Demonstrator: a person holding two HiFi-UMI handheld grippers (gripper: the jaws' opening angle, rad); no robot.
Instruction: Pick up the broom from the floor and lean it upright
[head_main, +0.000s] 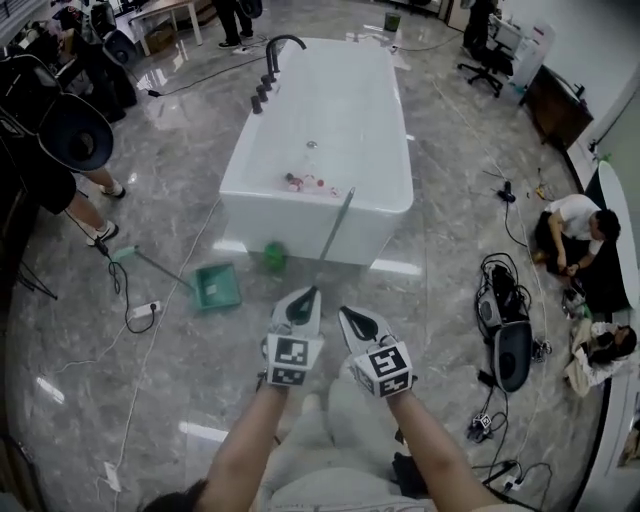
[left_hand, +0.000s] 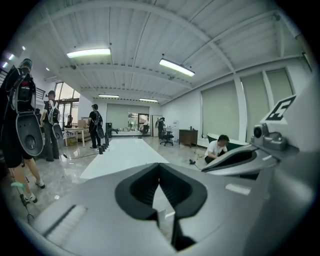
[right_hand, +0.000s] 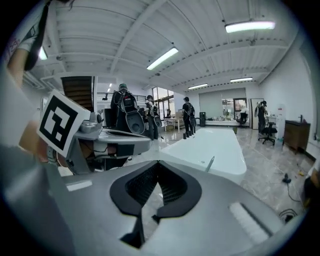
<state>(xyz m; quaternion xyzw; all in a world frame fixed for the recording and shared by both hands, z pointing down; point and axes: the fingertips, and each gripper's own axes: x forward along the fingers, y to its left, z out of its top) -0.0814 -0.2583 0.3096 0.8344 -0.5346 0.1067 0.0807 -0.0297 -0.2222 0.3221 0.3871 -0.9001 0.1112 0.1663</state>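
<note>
The broom (head_main: 338, 224) leans with its thin grey-green handle against the front wall of the white bathtub (head_main: 330, 110), and a green lump (head_main: 275, 257) sits by its foot on the floor. The handle's top (right_hand: 210, 163) shows over the tub rim in the right gripper view. My left gripper (head_main: 310, 293) and right gripper (head_main: 346, 313) are held side by side in front of me, well short of the broom. Both are shut with nothing between their jaws. The left one's closed tips (left_hand: 160, 167) and the right one's (right_hand: 157, 164) point towards the tub.
A green dustpan (head_main: 217, 288) with a long handle lies on the marble floor left of the tub. Cables and a power strip (head_main: 145, 310) run at the left. Gear and cords (head_main: 508, 340) lie at the right near a seated person (head_main: 575, 225). Another person (head_main: 60, 150) stands at the left.
</note>
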